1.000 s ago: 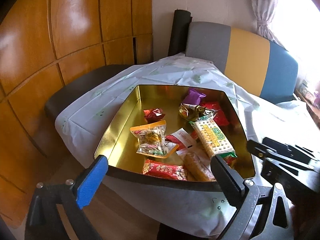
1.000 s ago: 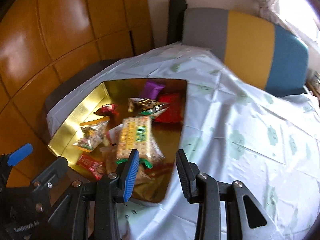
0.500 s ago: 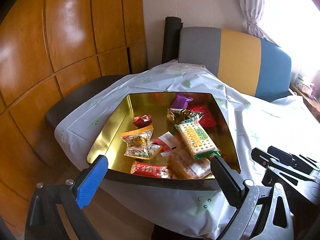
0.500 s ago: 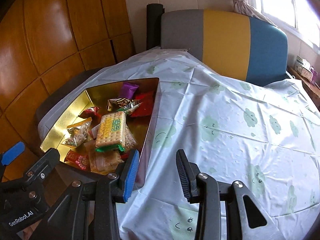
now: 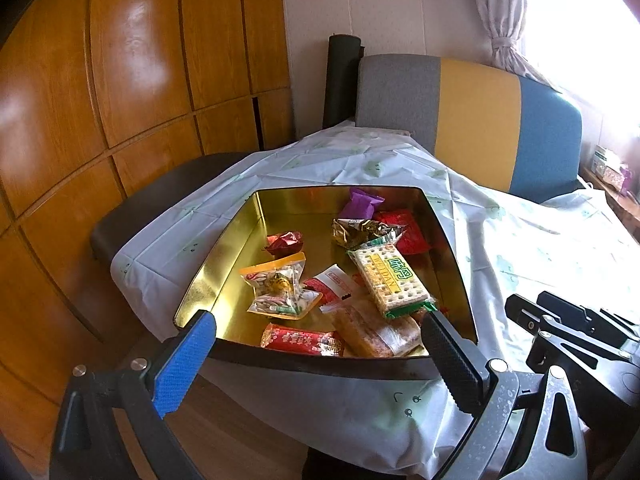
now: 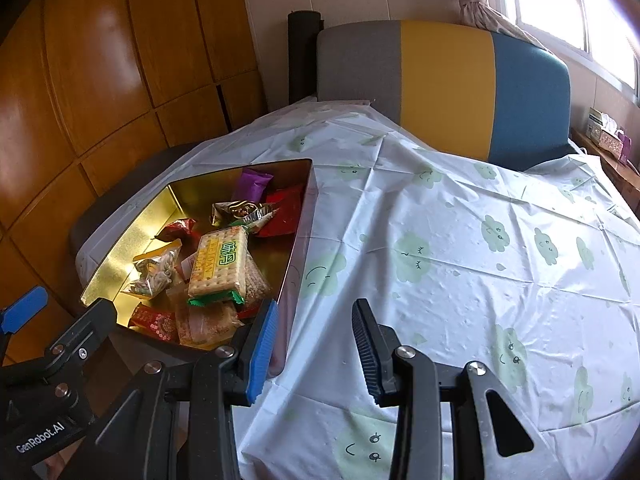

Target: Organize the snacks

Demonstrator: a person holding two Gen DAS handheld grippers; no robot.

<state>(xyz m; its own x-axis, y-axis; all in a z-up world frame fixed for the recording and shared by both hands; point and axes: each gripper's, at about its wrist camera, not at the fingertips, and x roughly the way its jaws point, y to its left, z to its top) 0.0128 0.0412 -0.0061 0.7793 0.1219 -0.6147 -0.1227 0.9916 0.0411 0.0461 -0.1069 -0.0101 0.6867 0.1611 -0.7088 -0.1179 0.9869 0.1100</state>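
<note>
A gold tin (image 5: 224,264) sits at the near left corner of the counter (image 6: 460,248), which is draped in a white cloth printed with green clouds. The tin holds the snacks in a loose heap: a cracker pack (image 5: 390,280) with green ends lies on top toward the right wall, resting partly on a clear-wrapped pastry (image 5: 372,332); a red bar (image 5: 302,340) lies against the near wall, touching the pastry; a clear nut bag (image 5: 278,288) with an orange edge lies left of centre, beside a red-and-white sachet (image 5: 330,282). Farther back are a small red candy (image 5: 285,242), a gold crinkled wrapper (image 5: 362,232), a red packet (image 5: 406,230) just behind it, and a purple packet (image 5: 362,202) near the far wall. The left tongs (image 5: 320,364) hover at the tin's near wall, spread wide and empty, one blue pad at the near left corner and one black pad at the near right corner. The right tongs (image 6: 314,352) hang over the cloth just right of the tin, parted and holding nothing, the blue pad close by the tin's right wall. Behind the counter stands a sofa (image 6: 444,80) in grey, yellow and blue bands, with wood panelling (image 5: 132,80) on the left and a curtained window on the right.
</note>
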